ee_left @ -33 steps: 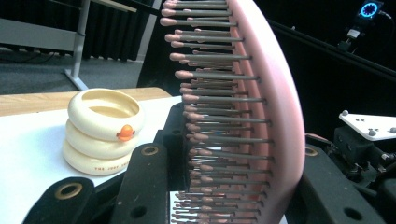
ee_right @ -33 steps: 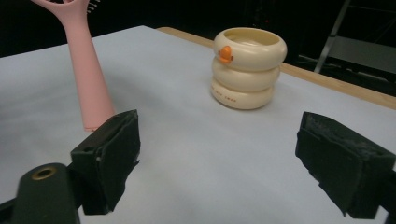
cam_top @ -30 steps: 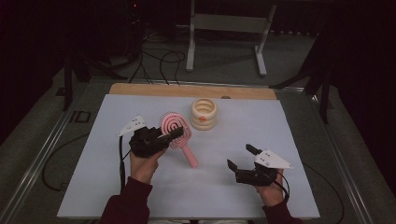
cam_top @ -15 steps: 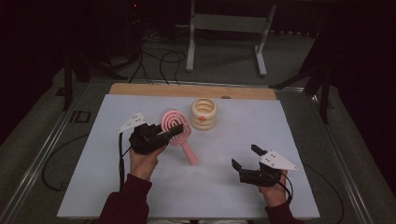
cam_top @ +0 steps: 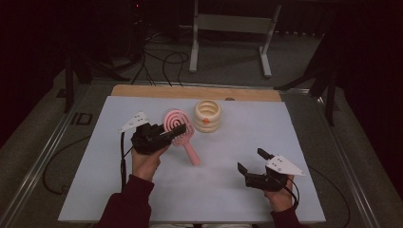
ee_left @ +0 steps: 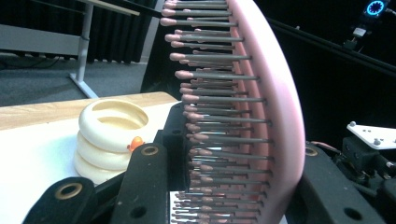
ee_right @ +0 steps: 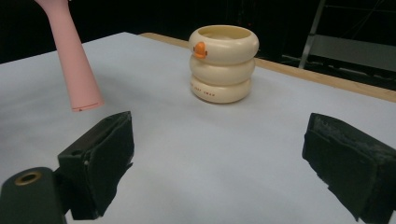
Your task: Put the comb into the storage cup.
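Note:
A pink round hairbrush is held off the white table cover, its handle slanting down to the right. My left gripper is shut on the brush head; in the left gripper view the bristles and pink back stand between the jaws. A cream ribbed cup with an orange duck bill stands just right of the brush head, also seen as the cup and the cup. My right gripper hovers open and holds nothing at the near right; the brush handle hangs at its upper left.
The white cover lies over a table with a wooden strip along the far edge. Behind the table, a metal stand and cables sit on the floor. Metal rails run along both sides.
The right gripper has drifted slightly toward the near right. The left gripper and the brush have stayed put.

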Tool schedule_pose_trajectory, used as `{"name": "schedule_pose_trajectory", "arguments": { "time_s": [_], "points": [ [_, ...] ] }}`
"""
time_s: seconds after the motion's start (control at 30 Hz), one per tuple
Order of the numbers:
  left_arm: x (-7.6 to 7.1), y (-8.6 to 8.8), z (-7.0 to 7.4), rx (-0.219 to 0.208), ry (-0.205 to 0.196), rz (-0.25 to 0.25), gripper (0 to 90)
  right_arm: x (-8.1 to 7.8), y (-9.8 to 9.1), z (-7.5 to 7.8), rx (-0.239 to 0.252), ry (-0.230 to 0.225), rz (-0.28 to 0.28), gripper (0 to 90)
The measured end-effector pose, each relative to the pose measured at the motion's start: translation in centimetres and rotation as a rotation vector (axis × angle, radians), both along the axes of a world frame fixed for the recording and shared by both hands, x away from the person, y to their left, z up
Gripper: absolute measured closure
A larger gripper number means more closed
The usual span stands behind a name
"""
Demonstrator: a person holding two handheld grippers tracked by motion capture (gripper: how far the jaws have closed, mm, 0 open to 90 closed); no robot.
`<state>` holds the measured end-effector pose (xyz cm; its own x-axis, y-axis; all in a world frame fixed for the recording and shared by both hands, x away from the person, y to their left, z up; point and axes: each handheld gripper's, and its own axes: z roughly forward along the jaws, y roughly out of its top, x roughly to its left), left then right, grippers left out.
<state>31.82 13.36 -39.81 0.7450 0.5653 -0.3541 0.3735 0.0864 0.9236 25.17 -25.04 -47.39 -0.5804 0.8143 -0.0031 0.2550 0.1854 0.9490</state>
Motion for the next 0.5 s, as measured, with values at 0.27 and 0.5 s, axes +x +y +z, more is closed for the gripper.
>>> {"name": "schedule_pose_trajectory", "arguments": {
  "time_s": [0.27, 0.5],
  "points": [
    [0.53, 0.06, 0.36, 0.008, -0.003, 0.002, 64.7, -0.02, -0.24, -0.05, 0.007, -0.002, -0.006, 9.2],
    [1.1, 0.02, 0.62, 0.019, -0.006, 0.0, 64.7, -0.05, -0.42, -0.06, 0.008, -0.002, -0.007, 9.2]
  ]
}}
